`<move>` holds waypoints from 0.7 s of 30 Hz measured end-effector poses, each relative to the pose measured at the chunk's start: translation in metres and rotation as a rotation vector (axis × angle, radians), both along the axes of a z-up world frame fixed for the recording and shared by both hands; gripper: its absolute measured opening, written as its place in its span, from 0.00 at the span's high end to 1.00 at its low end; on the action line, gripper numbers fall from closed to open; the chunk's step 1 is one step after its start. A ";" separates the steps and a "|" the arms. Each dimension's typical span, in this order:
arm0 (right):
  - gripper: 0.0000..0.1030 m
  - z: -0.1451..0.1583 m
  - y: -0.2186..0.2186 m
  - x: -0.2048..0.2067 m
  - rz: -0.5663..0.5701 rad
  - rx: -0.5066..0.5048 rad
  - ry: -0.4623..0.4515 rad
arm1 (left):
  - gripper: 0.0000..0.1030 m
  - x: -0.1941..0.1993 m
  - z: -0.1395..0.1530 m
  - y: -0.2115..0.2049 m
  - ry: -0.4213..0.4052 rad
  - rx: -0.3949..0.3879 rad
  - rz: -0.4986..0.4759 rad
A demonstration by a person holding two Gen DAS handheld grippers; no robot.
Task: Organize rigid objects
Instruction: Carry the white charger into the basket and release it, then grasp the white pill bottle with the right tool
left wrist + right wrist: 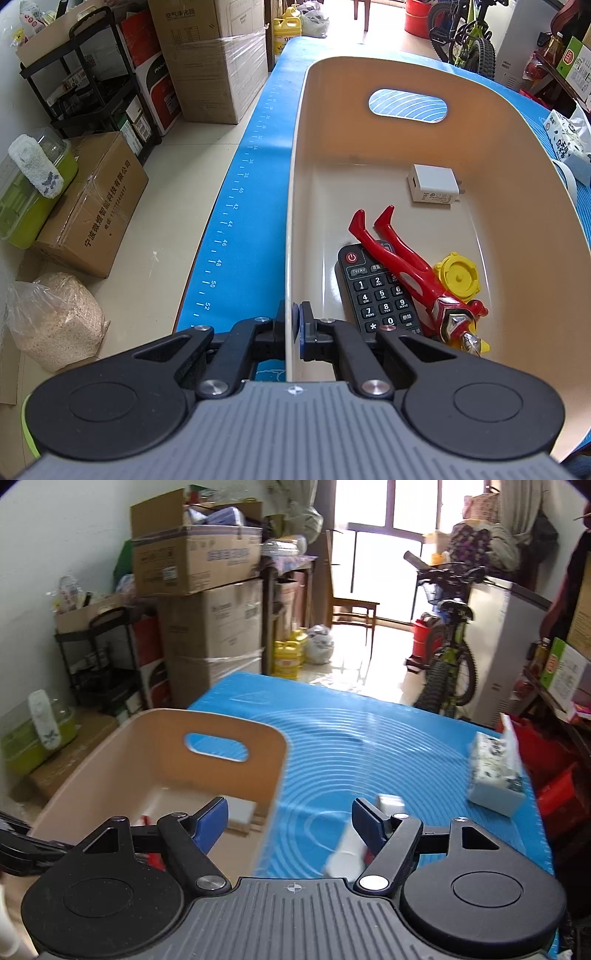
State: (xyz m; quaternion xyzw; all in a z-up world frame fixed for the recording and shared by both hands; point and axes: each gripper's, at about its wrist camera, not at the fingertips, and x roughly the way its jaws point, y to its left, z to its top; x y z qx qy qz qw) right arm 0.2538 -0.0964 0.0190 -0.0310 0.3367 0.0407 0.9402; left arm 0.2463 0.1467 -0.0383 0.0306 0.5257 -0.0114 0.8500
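Room: cardboard boxes (pixel 207 602) are stacked along the wall, a black rack (pixel 88 81) stands beside them, and a bicycle (pixel 447 653) is parked by the bright window.
Mat: a blue mat (pixel 369 746) with white rings and a ruler edge is spread over the table; the bin and loose items are carried on it.
Bin: a beige bin (pixel 517 206) with an oval handle slot is set at the mat's left part; its near left wall is pinched from both sides.
Tissue pack: a patterned pack (pixel 495 771) is seen lying on the mat, well apart from the bin, near the right edge.
Remote: a black remote (pixel 376 291) is laid flat on the bin floor, partly covered by the figure.
Figure: a red toy figure (pixel 410 269) is laid across the remote, legs pointed toward the far wall.
Yellow toy: a round yellow piece (pixel 458 275) is found touching the figure's side.
Charger: a white charger (pixel 434 182) is placed alone farther back in the bin.
White item: a blurred white object (pixel 347 853) is seen on the mat just beside the right finger; its kind cannot be told.
Left gripper (pixel 293 325): closed tight on the bin wall, one pad inside and one outside.
Right gripper (pixel 290 818): spread wide above the bin's right rim and mat, with nothing held.
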 end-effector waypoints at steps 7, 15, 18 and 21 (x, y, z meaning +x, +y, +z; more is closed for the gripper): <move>0.24 -0.037 -0.033 0.012 -0.091 -0.026 0.069 | 0.94 0.000 0.000 0.000 0.001 0.002 0.003; 0.24 -0.074 -0.042 0.022 -0.083 -0.008 0.148 | 0.94 0.000 0.000 0.000 0.001 0.002 0.001; 0.24 -0.081 -0.039 0.027 -0.072 0.009 0.161 | 0.94 0.000 0.000 0.000 0.001 0.001 0.001; 0.24 -0.089 -0.036 0.032 -0.061 0.021 0.174 | 0.94 0.000 0.000 0.000 0.001 0.001 0.001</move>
